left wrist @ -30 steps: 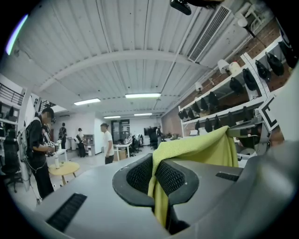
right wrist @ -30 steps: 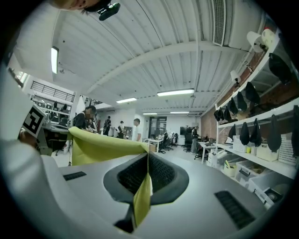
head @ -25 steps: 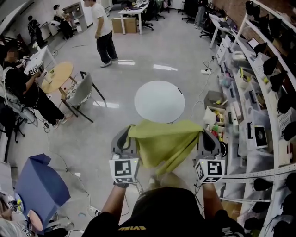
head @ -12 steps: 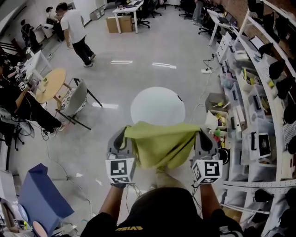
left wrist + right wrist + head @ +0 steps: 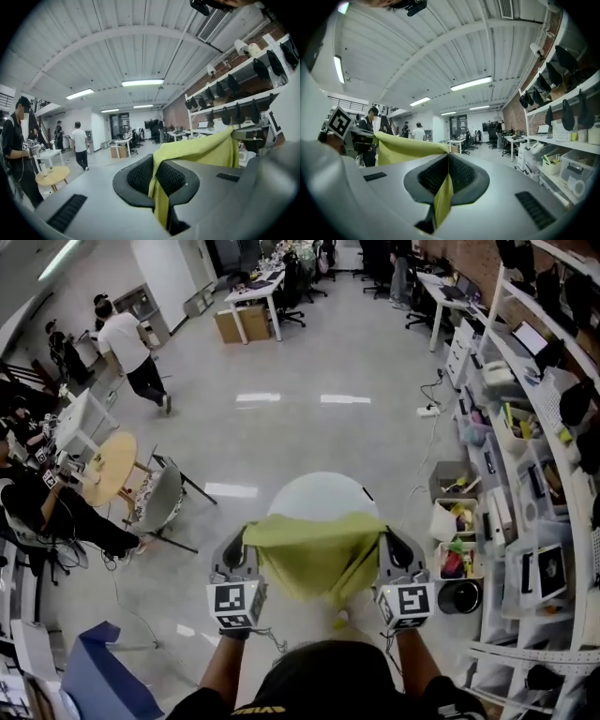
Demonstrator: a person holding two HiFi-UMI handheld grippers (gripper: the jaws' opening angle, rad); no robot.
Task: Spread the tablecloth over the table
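Tablecloth: soft, light, limp. Top corners clamped tight in left hand-held gripper and right hand-held gripper. Counter at 12 o'clock.

The head view looks steeply down from above the person. The left gripper and right gripper are near, at lower centre, with the round table just beyond. Each gripper view sits close behind its own jaws and faces level down the room. All three views share the tablecloth, the wall shelves at frame right and a person in a white shirt.
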